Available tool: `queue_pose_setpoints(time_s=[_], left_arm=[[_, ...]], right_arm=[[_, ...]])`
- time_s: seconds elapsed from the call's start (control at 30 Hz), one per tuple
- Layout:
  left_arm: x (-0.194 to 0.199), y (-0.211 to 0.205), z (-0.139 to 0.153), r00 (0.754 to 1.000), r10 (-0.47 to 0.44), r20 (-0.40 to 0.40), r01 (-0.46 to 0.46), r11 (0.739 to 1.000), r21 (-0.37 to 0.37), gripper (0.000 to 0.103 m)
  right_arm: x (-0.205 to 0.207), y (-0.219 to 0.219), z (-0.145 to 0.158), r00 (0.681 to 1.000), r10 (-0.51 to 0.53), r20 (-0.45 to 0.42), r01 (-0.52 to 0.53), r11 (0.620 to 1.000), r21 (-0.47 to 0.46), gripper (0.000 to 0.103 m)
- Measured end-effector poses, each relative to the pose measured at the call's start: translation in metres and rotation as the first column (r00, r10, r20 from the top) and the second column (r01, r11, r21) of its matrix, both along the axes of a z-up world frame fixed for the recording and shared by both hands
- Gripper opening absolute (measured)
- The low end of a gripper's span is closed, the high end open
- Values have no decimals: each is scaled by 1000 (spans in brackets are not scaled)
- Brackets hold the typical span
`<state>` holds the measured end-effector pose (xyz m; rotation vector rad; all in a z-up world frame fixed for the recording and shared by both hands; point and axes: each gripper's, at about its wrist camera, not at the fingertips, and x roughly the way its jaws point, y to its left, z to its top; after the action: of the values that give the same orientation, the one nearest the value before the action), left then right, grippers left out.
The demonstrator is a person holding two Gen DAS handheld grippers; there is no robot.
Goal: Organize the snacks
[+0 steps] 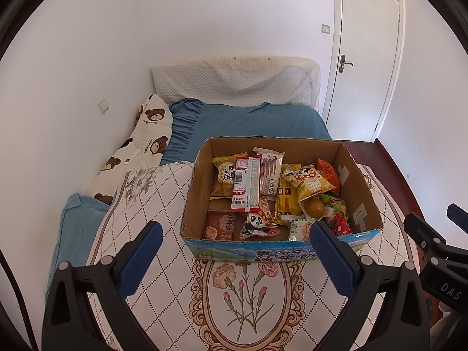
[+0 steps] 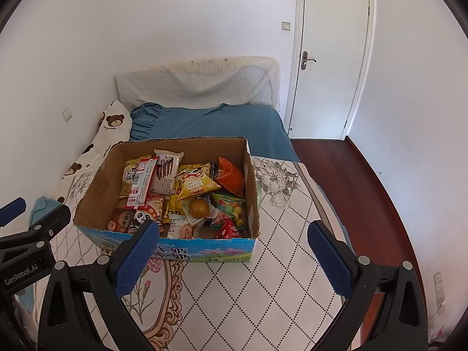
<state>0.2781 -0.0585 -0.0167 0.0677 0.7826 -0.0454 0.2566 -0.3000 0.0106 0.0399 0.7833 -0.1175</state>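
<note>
A cardboard box [image 1: 361, 187] [image 2: 96, 184] with a blue printed front sits on a quilted floral mat on the bed. Several snack packets fill it: a red-and-white pack [image 1: 245, 184] [image 2: 142, 182], a yellow bag [image 1: 311, 182] [image 2: 196, 184], an orange packet [image 1: 329, 171] [image 2: 231, 175], a panda pack [image 1: 257, 223] [image 2: 143, 216], and a round brown snack [image 1: 315, 207] [image 2: 199, 207]. My left gripper [image 1: 237, 232] hangs open just in front of the box. My right gripper [image 2: 234, 234] is open too, near the box's front right corner. Neither holds anything.
The floral mat [image 1: 248, 301] [image 2: 263, 278] covers the near end of a bed with a blue sheet [image 1: 248, 122] [image 2: 219, 122]. A bear-print pillow [image 1: 137, 146] lies along the left wall. Dark wood floor [image 2: 365, 193] and a white door [image 2: 330, 55] are at right.
</note>
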Motion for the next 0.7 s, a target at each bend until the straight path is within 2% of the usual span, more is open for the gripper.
queue_pose_setpoints(time_s=[0.7], left_arm=[[-1,-1,0,1000,10,8,-10,1000,2,103]], right_arm=[[-1,1,8,1000,10,10,-10,1000,-4,103]])
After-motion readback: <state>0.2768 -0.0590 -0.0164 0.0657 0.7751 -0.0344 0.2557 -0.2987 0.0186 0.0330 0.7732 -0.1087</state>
